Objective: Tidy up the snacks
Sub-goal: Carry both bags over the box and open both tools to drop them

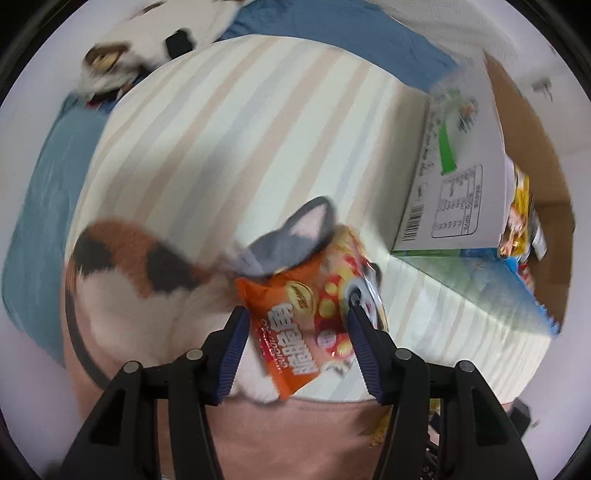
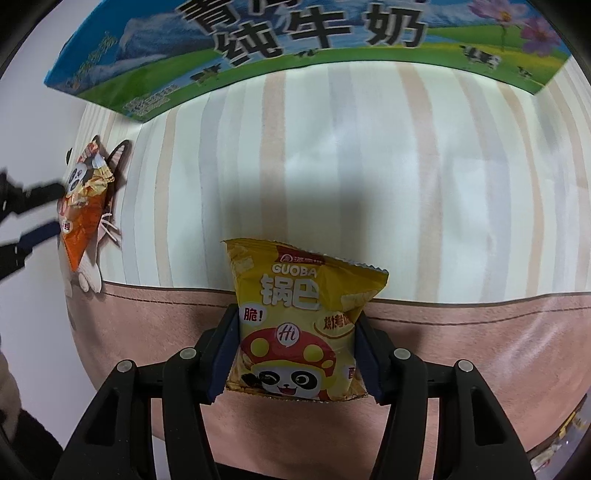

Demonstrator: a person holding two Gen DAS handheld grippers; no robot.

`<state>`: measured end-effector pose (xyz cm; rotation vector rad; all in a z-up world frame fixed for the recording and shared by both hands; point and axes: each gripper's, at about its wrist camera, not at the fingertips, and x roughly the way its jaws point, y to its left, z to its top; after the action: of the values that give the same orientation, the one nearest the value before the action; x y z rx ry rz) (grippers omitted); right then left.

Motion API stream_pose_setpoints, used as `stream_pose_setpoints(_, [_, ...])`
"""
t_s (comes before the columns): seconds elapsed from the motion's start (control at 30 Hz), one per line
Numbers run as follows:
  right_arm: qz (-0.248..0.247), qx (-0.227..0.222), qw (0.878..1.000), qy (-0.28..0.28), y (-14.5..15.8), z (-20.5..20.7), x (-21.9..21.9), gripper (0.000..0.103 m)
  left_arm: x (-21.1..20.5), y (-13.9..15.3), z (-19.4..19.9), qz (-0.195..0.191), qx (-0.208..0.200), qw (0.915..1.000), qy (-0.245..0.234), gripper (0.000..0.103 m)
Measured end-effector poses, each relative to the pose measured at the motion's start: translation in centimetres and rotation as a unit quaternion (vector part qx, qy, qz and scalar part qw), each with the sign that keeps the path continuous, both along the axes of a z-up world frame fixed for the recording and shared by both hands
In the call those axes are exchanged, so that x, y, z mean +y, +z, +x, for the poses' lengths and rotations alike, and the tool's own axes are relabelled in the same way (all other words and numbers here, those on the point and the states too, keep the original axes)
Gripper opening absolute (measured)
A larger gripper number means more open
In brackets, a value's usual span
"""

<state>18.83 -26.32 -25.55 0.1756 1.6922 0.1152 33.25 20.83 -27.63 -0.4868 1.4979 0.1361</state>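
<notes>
Snack packets sit in both grippers above a striped cloth with a pink border. Nearest the right wrist camera, the right gripper [image 2: 295, 343] has its blue-padded fingers [image 2: 224, 354] clamped on the sides of a yellow packet [image 2: 301, 332] printed with a panda and "GUOBA" — it hangs over the pink border [image 2: 461, 350]. The left gripper [image 1: 297, 325] is clamped on an orange packet [image 1: 314, 321], held tilted above a calico cat print [image 1: 129, 273] on the striped cloth [image 1: 240, 129]. From the right wrist camera that orange packet appears at the far left edge. Beyond, a milk carton box [image 2: 258, 66] with cows and green meadow stands on the cloth — its open top shows more snack bags [image 1: 519, 221] inside. Farthest back lies a blue blanket [image 1: 332, 26].
</notes>
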Motion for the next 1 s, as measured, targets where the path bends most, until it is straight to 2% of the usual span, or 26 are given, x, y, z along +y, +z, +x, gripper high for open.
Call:
stream_pose_setpoints(0.1, [-0.003,0.004,1.0,0.002,-0.4,0.3,0.9,0.062,-2.6,-0.3,1.0,0.027,-0.001,0.9969,-0.073,0.058])
stream_pose_setpoints(0.13, [-0.004,0.005,1.0,0.004,-0.4,0.4,1.1,0.062,-3.4,-0.6,1.4,0.039,-0.001,0.9939,-0.103,0.064])
stream_pose_setpoints(0.17, [-0.005,0.005,1.0,0.005,-0.4,0.5,1.1,0.062,-4.1,-1.1,1.6,0.037,0.005,0.9906,-0.132,0.064])
stream_pose_setpoints(0.23, [-0.005,0.006,1.0,0.004,-0.3,0.6,0.8,0.062,-4.6,-1.5,1.6,0.039,0.013,0.9878,-0.15,0.064])
stream_pose_setpoints(0.33, [-0.003,0.006,1.0,0.001,-0.2,1.5,1.2,0.062,-4.9,-0.3,1.4,0.031,-0.01,0.9857,-0.165,0.064])
stream_pose_setpoints(0.4, [-0.002,0.007,1.0,-0.001,-0.2,1.6,1.1,0.062,-6.0,0.2,1.3,0.046,-0.022,0.9772,-0.206,0.064])
stream_pose_setpoints(0.47, [-0.004,0.008,1.0,-0.002,-0.5,1.6,1.4,0.062,-7.7,-0.9,1.5,0.062,-0.002,0.9692,-0.238,0.064])
stream_pose_setpoints(0.5, [-0.005,0.008,1.0,-0.003,-0.7,1.5,2.0,0.063,-8.0,-1.8,1.5,0.046,0.014,0.9686,-0.244,0.064])
stream_pose_setpoints(0.57, [-0.008,0.008,1.0,-0.001,-1.1,1.3,2.8,0.064,-8.2,-3.6,1.6,0.023,0.037,0.9725,-0.229,0.065])
stream_pose_setpoints(0.67, [-0.011,0.004,1.0,0.002,-1.5,0.7,3.5,0.064,-7.1,-4.2,0.9,0.013,0.019,0.9835,-0.18,0.063])
stream_pose_setpoints(0.73, [-0.01,0.0,1.0,0.003,-1.4,0.3,3.8,0.064,-6.7,-3.9,0.3,0.007,0.004,0.9863,-0.165,0.054])
stream_pose_setpoints(1.0, [-0.008,-0.025,1.0,0.008,-0.4,-1.4,3.6,0.054,-10.3,-1.9,-5.4,0.062,-0.038,0.9798,-0.186,0.05])
